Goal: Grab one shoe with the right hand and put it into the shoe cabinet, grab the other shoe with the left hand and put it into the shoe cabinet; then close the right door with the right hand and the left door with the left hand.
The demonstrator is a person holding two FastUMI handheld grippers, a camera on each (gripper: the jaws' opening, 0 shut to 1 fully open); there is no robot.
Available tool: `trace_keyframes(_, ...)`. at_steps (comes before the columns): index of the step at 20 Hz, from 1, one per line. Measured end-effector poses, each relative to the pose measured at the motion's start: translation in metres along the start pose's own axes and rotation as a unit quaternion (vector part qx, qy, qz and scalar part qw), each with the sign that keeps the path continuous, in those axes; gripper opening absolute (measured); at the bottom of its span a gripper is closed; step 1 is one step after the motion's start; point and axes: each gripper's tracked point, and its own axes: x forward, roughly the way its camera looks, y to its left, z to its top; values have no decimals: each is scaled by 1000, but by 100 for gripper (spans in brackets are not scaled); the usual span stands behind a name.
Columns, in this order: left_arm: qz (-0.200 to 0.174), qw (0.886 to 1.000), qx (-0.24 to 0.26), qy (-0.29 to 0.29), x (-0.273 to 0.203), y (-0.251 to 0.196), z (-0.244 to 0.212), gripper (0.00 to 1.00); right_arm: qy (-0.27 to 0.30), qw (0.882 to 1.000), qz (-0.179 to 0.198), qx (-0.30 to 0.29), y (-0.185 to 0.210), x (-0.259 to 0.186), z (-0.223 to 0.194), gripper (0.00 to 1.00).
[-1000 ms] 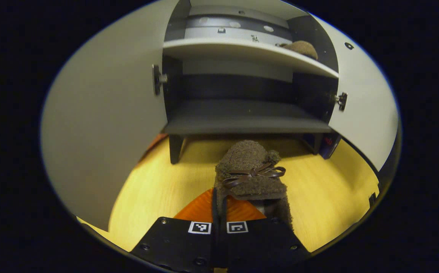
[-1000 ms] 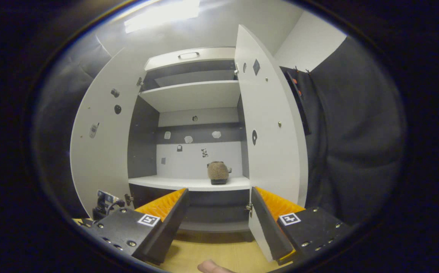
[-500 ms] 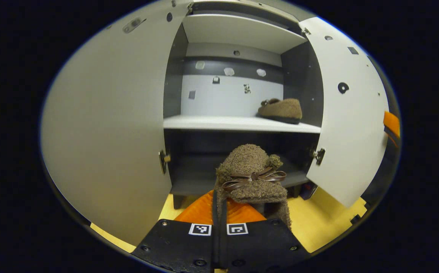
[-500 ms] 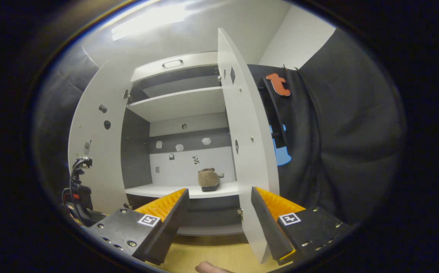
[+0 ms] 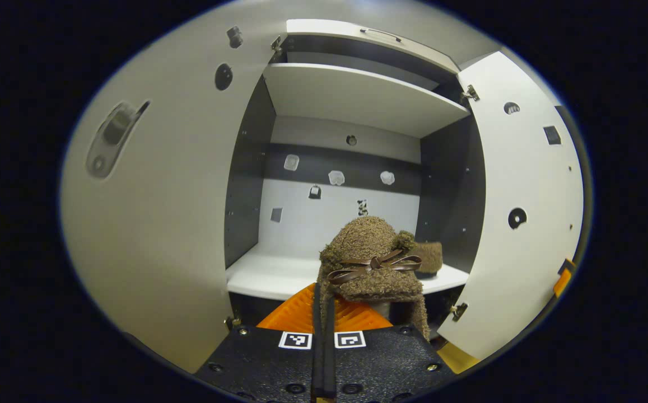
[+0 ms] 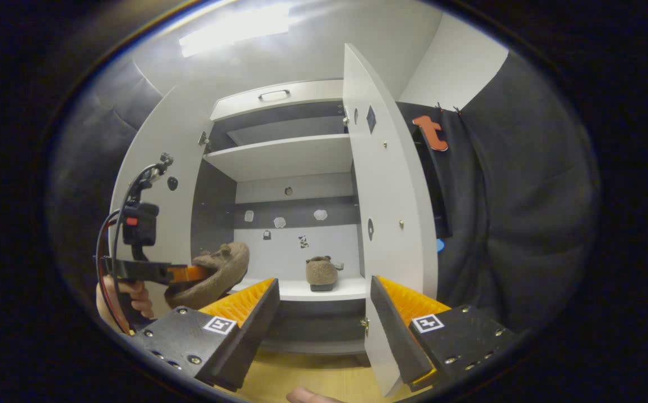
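Observation:
My left gripper (image 5: 324, 295) is shut on the rim of a brown fuzzy shoe (image 5: 369, 258) with a dark bow, held up in front of the open shoe cabinet at the height of its white middle shelf (image 5: 267, 277). The other brown shoe (image 5: 430, 256) rests on that shelf at the right, partly hidden behind the held one. In the right gripper view, my right gripper (image 6: 324, 296) is open and holds nothing, back from the cabinet. There the left gripper (image 6: 150, 271) with its shoe (image 6: 217, 274) shows at the left, and the shelved shoe (image 6: 321, 271) sits near the right door.
Both white doors stand open: the left door (image 5: 150, 224) close on my left, the right door (image 6: 391, 224) edge-on ahead of the right gripper. A hand (image 6: 133, 299) holds the left gripper. A wooden floor (image 6: 301, 375) lies below, and a lower dark shelf (image 6: 312, 324).
The left gripper has risen with the shoe from floor level to the middle shelf's height and has come into the right gripper view. The right gripper has barely moved.

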Motion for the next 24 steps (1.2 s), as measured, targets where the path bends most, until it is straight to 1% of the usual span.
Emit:
trace_keyframes(2,-4,1000,-5,-22,25,-8,25,0,1,1000,3,-4,1,4,-1,98)
trace_keyframes(4,3,1000,-8,-30,46,-11,39,0,3,1000,4,-3,0,12,-1,98)
trace_keyframes(6,2,999,-13,-35,70,-19,46,0,4,1000,8,1,1,16,-1,98)
trace_keyframes(10,13,999,-25,-29,116,-22,53,0,7,1000,17,5,2,21,-6,98)
trace_keyframes(11,19,999,-26,-22,128,-20,49,2,9,1000,20,5,2,22,-7,98)
trace_keyframes(13,24,999,-25,-16,156,-19,42,0,9,1000,19,5,1,22,-7,98)
trace_keyframes(14,26,999,-28,-4,166,-18,33,0,9,1000,21,5,2,22,-7,98)
trace_keyframes(16,30,998,-41,29,189,-14,7,0,9,1000,22,4,2,22,-10,98)
trace_keyframes(17,40,997,-45,43,194,-9,-6,2,9,1000,21,3,1,23,-10,98)
trace_keyframes(18,49,996,-43,59,200,-3,-21,0,7,1000,21,1,1,23,-10,98)
trace_keyframes(19,59,995,-34,72,203,1,-32,0,8,1000,22,0,2,23,-12,98)
trace_keyframes(20,52,995,-36,78,214,3,-42,1,13,999,29,2,5,24,-16,98)
trace_keyframes(21,18,995,-66,78,223,-12,-43,1,18,999,35,6,8,25,-20,98)
trace_keyframes(22,9,991,-83,103,222,-18,-54,1,21,999,41,12,11,25,-22,98)
trace_keyframes(24,23,991,-66,117,230,-13,-67,0,26,999,42,19,13,28,-26,98)
